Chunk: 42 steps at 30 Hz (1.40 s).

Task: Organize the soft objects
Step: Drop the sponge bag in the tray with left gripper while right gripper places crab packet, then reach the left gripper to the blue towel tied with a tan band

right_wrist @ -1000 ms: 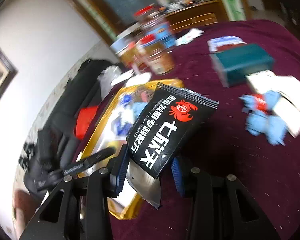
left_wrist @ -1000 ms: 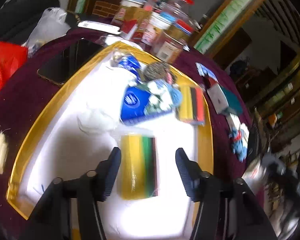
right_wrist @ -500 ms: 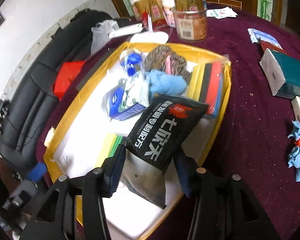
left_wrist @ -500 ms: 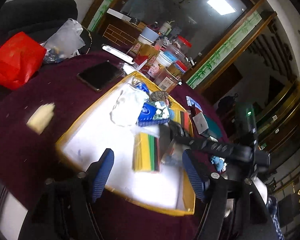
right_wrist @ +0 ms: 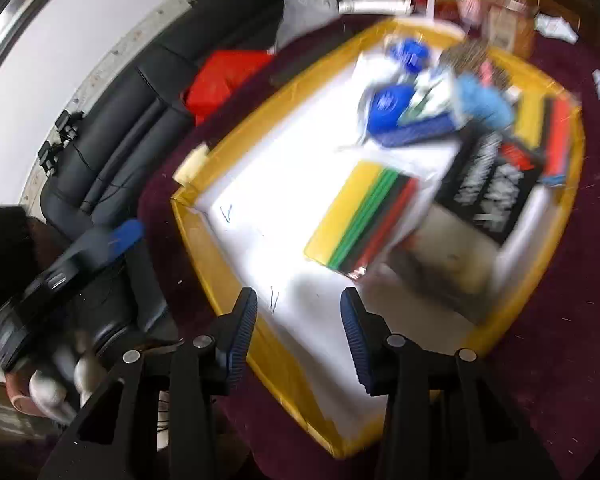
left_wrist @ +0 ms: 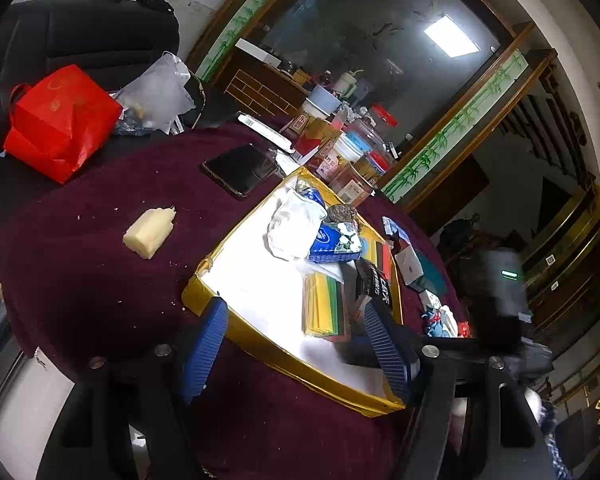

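Nothing is held between the fingers of the right gripper [right_wrist: 298, 328], whose jaws have just been closing and stand partly apart at the lower centre of its view. The left gripper [left_wrist: 296, 344] is seen wide open and empty. The black snack packet [right_wrist: 488, 188] lies inside the yellow tray [right_wrist: 196, 240], at right, beside the striped cloth pack [right_wrist: 360, 220]. A yellowish sponge [left_wrist: 150, 232] rests on the maroon tablecloth [left_wrist: 80, 272], left of the tray.

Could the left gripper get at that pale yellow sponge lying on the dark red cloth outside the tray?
Probably yes. The sponge lies alone on bare tablecloth, with nothing on or against it. The left gripper is open and empty, aimed at the tray, so it would need to swing left.
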Motion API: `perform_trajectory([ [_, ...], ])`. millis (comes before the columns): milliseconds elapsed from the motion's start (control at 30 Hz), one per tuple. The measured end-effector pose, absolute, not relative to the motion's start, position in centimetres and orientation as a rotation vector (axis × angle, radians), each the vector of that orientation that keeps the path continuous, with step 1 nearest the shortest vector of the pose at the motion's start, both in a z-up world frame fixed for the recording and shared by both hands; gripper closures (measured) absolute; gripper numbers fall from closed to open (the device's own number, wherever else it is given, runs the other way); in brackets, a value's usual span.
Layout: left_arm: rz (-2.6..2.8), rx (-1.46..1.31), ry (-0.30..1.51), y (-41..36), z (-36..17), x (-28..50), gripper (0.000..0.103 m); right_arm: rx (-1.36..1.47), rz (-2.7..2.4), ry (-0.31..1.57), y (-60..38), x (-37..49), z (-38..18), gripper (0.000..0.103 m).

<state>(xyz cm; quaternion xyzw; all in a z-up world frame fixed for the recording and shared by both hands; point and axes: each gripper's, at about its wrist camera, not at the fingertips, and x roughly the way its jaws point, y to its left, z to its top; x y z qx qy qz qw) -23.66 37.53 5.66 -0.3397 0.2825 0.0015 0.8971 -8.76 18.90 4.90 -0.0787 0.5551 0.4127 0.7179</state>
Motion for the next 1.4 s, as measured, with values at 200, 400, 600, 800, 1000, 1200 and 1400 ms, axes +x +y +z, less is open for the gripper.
perform_trajectory([
  [200,-0.011,-0.692,0.581,36.9,6.4,-24.3,0.029,-0.122,0.808,1.257,21.3,-5.2,1.7,0.060],
  [400,-0.147,-0.611,0.553,34.1,7.9,-23.6,0.026,0.019,0.821,1.150,18.1,-5.3,5.1,0.057],
  [600,-0.341,-0.495,0.584,26.7,9.2,-19.3,0.023,-0.004,0.640,0.875,7.5,-10.9,10.9,0.021],
  [800,-0.539,-0.490,0.716,18.1,8.1,-15.9,0.021,0.038,0.313,0.666,-6.7,-13.6,13.3,0.008],
  [1000,-0.575,-0.410,0.789,12.1,8.1,-14.1,0.021,0.207,0.119,0.796,-17.8,-13.3,9.7,0.008],
  [1200,-0.618,-0.371,0.860,7.2,7.1,-12.0,0.013,0.232,0.000,0.808,-23.5,-14.6,8.7,0.008],
  [1400,-0.636,-0.363,0.934,5.3,5.3,-11.1,0.013,0.249,-0.027,0.806,-26.4,-14.2,8.5,0.008],
])
